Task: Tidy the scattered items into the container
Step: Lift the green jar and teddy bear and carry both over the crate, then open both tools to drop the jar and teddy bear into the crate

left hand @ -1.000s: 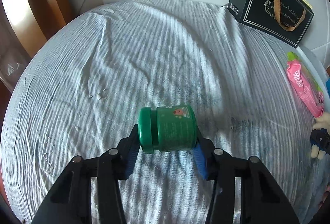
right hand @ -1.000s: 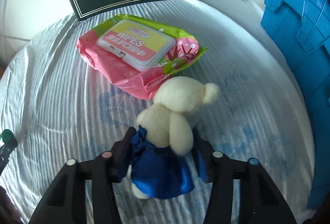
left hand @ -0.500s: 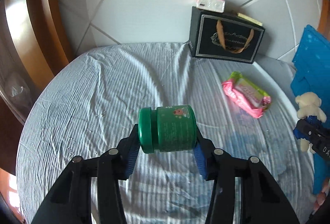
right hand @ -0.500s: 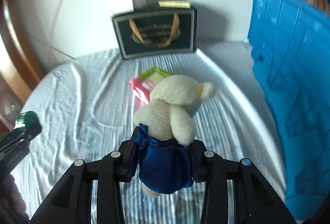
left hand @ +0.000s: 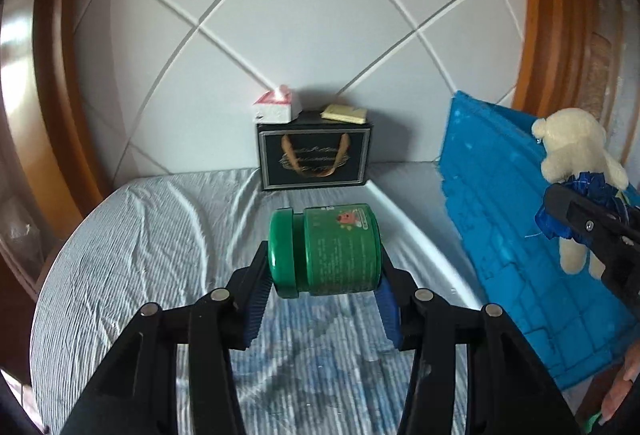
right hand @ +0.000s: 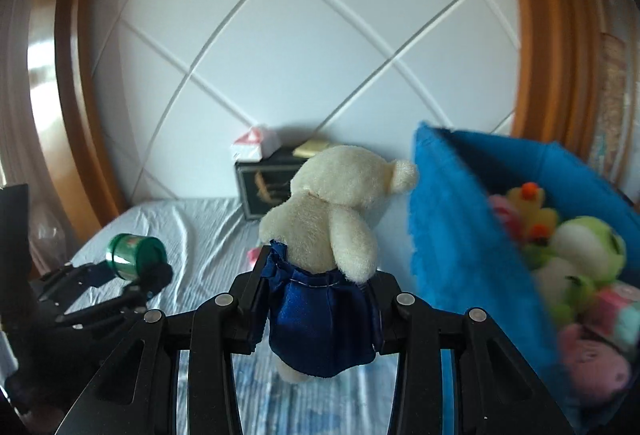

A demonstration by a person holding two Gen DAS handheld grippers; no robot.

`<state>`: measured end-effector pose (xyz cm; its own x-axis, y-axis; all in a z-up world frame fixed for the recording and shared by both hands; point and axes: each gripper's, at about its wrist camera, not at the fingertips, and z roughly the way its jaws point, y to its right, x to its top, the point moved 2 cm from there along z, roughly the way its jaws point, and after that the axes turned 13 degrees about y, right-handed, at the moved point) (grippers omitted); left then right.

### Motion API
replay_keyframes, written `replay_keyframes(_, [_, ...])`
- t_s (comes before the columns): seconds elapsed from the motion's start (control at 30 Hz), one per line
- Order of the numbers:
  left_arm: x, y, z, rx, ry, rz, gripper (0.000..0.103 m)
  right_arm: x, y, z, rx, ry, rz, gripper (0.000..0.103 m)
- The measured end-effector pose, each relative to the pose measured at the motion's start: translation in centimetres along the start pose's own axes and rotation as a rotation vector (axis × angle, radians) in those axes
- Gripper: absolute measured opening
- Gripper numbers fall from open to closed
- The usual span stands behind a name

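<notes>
The right gripper (right hand: 320,295) pinched the plush bear (right hand: 336,219), just left of the blue container (right hand: 452,235); the left gripper (left hand: 324,275) clamped the green jar (left hand: 324,249). Transport step; next probably release over the container.

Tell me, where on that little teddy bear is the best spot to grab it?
Round the waist, at the blue skirt, coming from behind with a finger on each side. The teddy bear narrows there between its round head and legs, so soft fabric squeezes in and the bulges stop it slipping. That is how the right hand-held gripper holds it now, upright, beside the blue bin.
</notes>
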<state>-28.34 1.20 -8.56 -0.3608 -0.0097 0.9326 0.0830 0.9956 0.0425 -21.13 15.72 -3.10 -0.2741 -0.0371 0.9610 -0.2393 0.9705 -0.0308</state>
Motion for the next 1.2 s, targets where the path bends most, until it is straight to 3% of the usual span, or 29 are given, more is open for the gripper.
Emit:
replay_keyframes(0.2, [2.6, 9.4, -3.8, -0.172, 0.066, 0.049, 0.047, 1.9, 8.8, -6.3, -0.165, 0.036, 0.042, 0.038])
replay_keyframes(0.37, [3.8, 17.9, -5.7, -0.254, 0.107, 0.108, 0.047, 1.6, 17.2, -10.1, -0.26, 0.046, 0.094, 0.039])
replay_keyframes(0.53, [4.1, 26.3, -5.9, -0.296, 0.122, 0.135, 0.047, 1.2, 24.1, -10.7, -0.235, 0.031, 0.089, 0.039])
replay_keyframes(0.7, [2.5, 33.5, -3.3, -0.266, 0.021, 0.182, 0.047, 0.9, 29.6, -10.1, -0.181, 0.011, 0.07, 0.04])
replay_keyframes(0.83, [0.2, 35.9, 0.0, -0.21, -0.137, 0.214, 0.047, -0.3, 32.4, -9.6, -0.119, -0.024, 0.075, 0.04])
replay_keyframes(0.93, [-1.3, 36.3, 1.3, -0.171, -0.214, 0.218, 0.047, -0.9, 32.7, -9.0, -0.067, -0.037, 0.076, 0.04])
replay_keyframes(1.07, [-1.5, 36.3, 1.4, -0.139, -0.228, 0.214, 0.047, -1.6, 32.0, -8.1, -0.01, -0.065, 0.059, 0.041])
replay_keyframes(1.2, [-1.5, 36.1, 0.9, -0.133, -0.22, 0.198, 0.064, -1.8, 31.2, -7.6, 0.025, -0.075, 0.049, 0.041])
